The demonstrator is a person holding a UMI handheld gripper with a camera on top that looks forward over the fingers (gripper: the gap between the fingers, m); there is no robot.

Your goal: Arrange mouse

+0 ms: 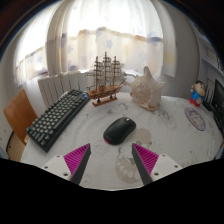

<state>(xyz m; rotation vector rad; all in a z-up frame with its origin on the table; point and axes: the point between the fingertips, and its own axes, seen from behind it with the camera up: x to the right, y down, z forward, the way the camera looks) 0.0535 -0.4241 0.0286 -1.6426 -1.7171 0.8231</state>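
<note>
The mouse (119, 129) lies on the white table (185, 140), just ahead of the fingers (112, 158) and roughly centred on the gap between them, not touching either. The fingers are spread apart and hold nothing. A keyboard (57, 118) sits to the left of the mouse; a model ship (105, 80) and a pale seashell (148, 90) stand beyond it. The mouse is probably light, rigid plastic with a smooth, domed back, so it may slip if pinched from the top. The best hold is likely across its two long sides, low down near the waist, where the shell is narrower and flatter.
</note>
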